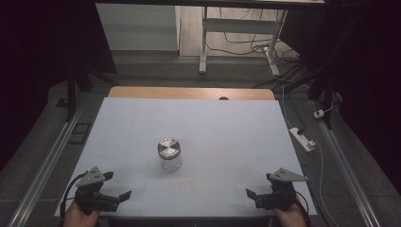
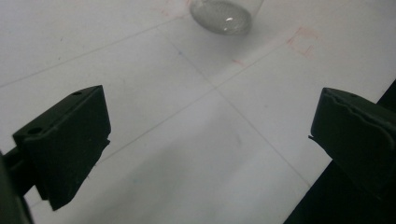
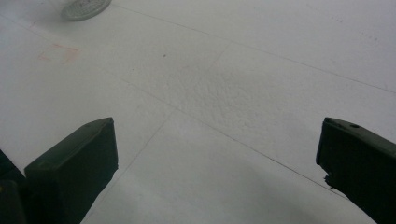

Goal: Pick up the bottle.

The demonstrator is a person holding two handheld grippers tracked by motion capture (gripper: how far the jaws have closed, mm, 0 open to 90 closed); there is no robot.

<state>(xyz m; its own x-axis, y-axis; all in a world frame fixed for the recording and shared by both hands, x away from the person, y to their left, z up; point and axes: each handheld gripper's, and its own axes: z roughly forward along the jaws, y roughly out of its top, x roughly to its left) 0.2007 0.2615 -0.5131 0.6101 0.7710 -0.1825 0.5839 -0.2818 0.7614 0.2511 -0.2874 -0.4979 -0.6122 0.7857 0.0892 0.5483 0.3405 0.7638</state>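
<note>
Our glass jar (image 1: 169, 154) with metal lid upright mid-bench (image 1: 227, 123), our left claw (image 1: 115, 188) spread wide near-left of the jar, our right claw (image 1: 258, 188) spread near-right, both well apart from it

Your clear glass jar (image 1: 169, 160) wears a brushed metal lid (image 1: 169, 148) (faintly glossy) on a matt white table (image 1: 227, 127).

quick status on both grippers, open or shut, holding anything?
Left gripper: open, jaws wide apart, holding nothing; the clear glass jar with the round metal lid stands apart from it on the white table.
Right gripper: open, holding nothing.
</note>
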